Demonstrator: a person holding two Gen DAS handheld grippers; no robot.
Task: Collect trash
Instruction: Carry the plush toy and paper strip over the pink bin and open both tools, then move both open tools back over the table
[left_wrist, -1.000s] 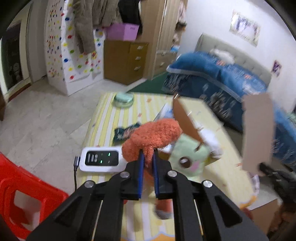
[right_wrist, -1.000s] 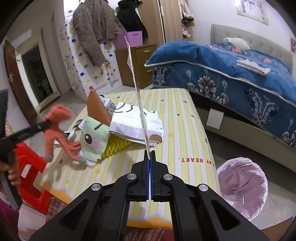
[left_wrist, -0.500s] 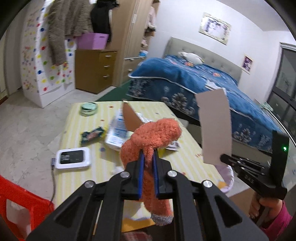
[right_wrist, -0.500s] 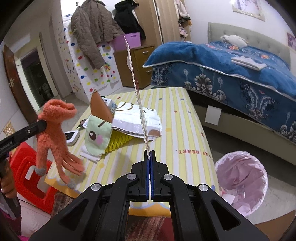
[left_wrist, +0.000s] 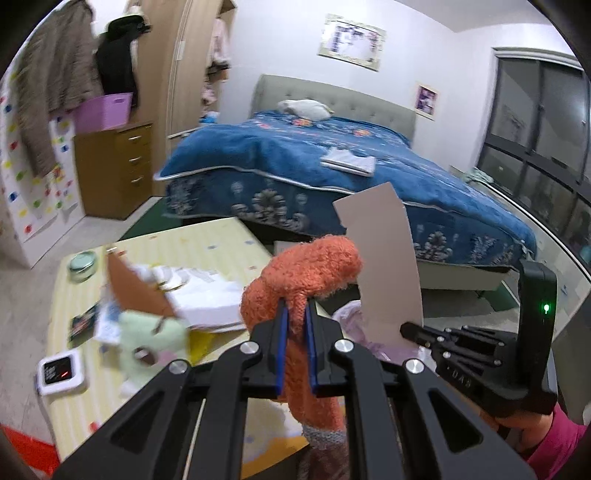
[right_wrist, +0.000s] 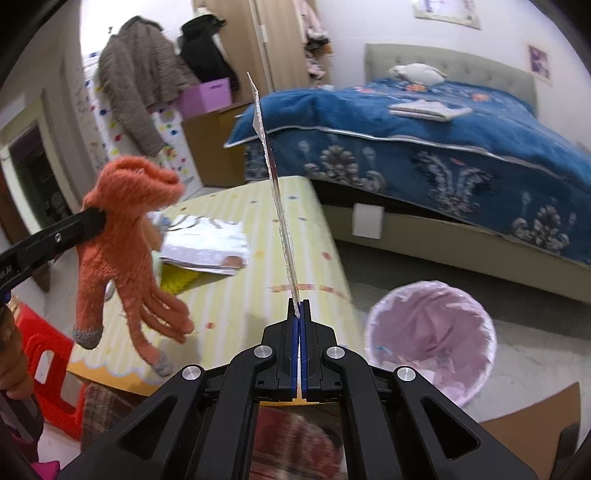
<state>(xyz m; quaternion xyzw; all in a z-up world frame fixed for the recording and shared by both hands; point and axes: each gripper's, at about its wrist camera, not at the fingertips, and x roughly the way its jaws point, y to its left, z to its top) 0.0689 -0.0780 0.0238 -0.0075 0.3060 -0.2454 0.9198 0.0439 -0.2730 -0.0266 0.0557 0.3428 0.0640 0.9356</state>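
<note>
My left gripper (left_wrist: 295, 325) is shut on an orange knitted glove (left_wrist: 306, 273), which hangs in the air off the table's near edge; it also shows in the right wrist view (right_wrist: 125, 236). My right gripper (right_wrist: 298, 314) is shut on a flat piece of cardboard (right_wrist: 275, 195), held upright and edge-on; in the left wrist view the cardboard (left_wrist: 384, 266) stands right of the glove. A bin with a pink liner (right_wrist: 432, 336) stands on the floor to the right of the table, below and right of my right gripper.
The yellow striped table (right_wrist: 236, 295) holds a white mailer bag (right_wrist: 207, 247), a brown cardboard flap (left_wrist: 129, 288), a green plush (left_wrist: 147, 336), a snack wrapper (left_wrist: 83, 321), a white device (left_wrist: 61, 373) and a round tin (left_wrist: 83, 262). A blue bed (right_wrist: 443, 147) lies behind. A red stool (right_wrist: 48, 369) stands left.
Both grippers have swung right, away from the table toward the bin. The glove now hangs clear of the table's edge. The bin has come closer in the right wrist view.
</note>
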